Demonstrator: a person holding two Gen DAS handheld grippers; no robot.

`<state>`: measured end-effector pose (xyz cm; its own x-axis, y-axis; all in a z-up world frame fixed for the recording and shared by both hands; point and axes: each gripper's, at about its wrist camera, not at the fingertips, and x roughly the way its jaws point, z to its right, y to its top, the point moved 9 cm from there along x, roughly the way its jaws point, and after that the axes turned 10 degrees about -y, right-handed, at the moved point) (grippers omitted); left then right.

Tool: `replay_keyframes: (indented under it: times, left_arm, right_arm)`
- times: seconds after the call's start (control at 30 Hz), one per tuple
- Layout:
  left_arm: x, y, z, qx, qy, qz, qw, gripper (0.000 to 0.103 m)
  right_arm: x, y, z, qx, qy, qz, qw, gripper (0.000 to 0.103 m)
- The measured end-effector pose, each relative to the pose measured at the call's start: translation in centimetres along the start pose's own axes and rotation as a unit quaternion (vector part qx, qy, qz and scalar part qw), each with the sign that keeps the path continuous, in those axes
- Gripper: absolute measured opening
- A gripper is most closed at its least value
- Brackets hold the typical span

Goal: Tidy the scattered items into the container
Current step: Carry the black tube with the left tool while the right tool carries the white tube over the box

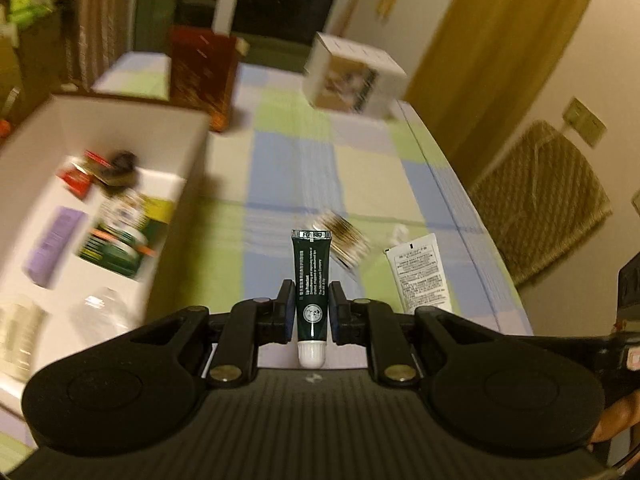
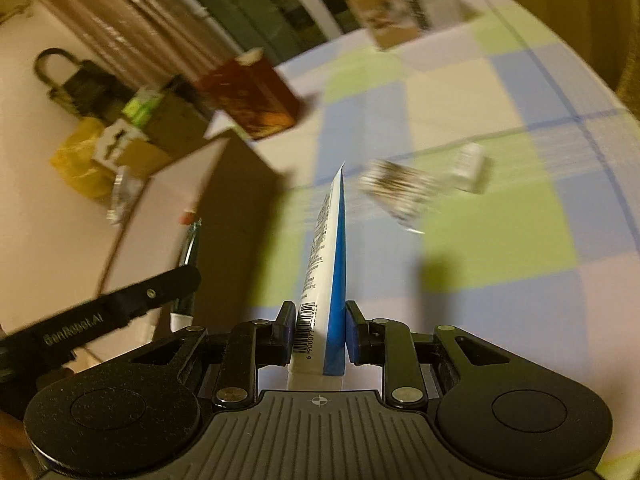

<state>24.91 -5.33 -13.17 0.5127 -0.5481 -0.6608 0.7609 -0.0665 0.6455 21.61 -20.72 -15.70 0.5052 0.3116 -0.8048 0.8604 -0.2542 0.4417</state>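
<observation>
Left gripper point(image 1: 311, 310): pads pinched on a dark green tube point(image 1: 311, 276), held lengthwise along the fingers, white cap toward the camera, crimped end pointing far.
Right gripper point(image 2: 319, 330): pads clamped on a white and blue tube point(image 2: 326, 264), barcode end near the pads, crimped end pointing far.
Container point(image 1: 176, 140): open white box at left on the table; inside lie a purple box point(image 1: 52, 246), a green packet point(image 1: 120, 240), red and dark items at its far end, all blurred.
Green tube position: over the tablecloth, just right of the container's near corner, not inside it.
Tablecloth point(image 1: 280, 160): pastel check of green, blue and cream.
Still on the cloth: a white sachet point(image 1: 420, 276) near right; a blurred patterned item point(image 1: 346, 242) just beyond the green tube.
Far end of table: brown box point(image 1: 200, 76) and white carton point(image 1: 352, 76).
Image quality: motion blur in both views.
</observation>
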Motion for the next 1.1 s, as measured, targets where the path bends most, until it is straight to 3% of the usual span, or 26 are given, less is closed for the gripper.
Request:
replay_keyframes:
  times: [0.23, 0.4, 0.7, 1.1]
  left_arm:
    - [-5.1, 2.8, -7.3, -0.013, 0.081, 0.040, 0.9959, 0.013]
    - [-7.0, 2.6, -11.5, -0.037, 0.118, 0.046, 0.9913, 0.013]
    - [-8.9, 1.7, -15.4, -0.037, 0.152, 0.045, 0.9866, 0.013]
    - [-5.5, 1.0, -20.6, -0.066, 0.168, 0.012, 0.9835, 0.013]
  right_arm:
    - [0.9, 2.1, -9.1, -0.059, 0.048, 0.013, 0.997, 0.028]
    - [1.9, 1.9, -13.8, -0.093, 0.067, 0.012, 0.993, 0.028]
    - [5.1, 0.1, -20.1, -0.142, 0.083, -0.010, 0.986, 0.028]
    - [13.1, -1.4, -22.6, -0.256, 0.013, -0.032, 0.966, 0.028]
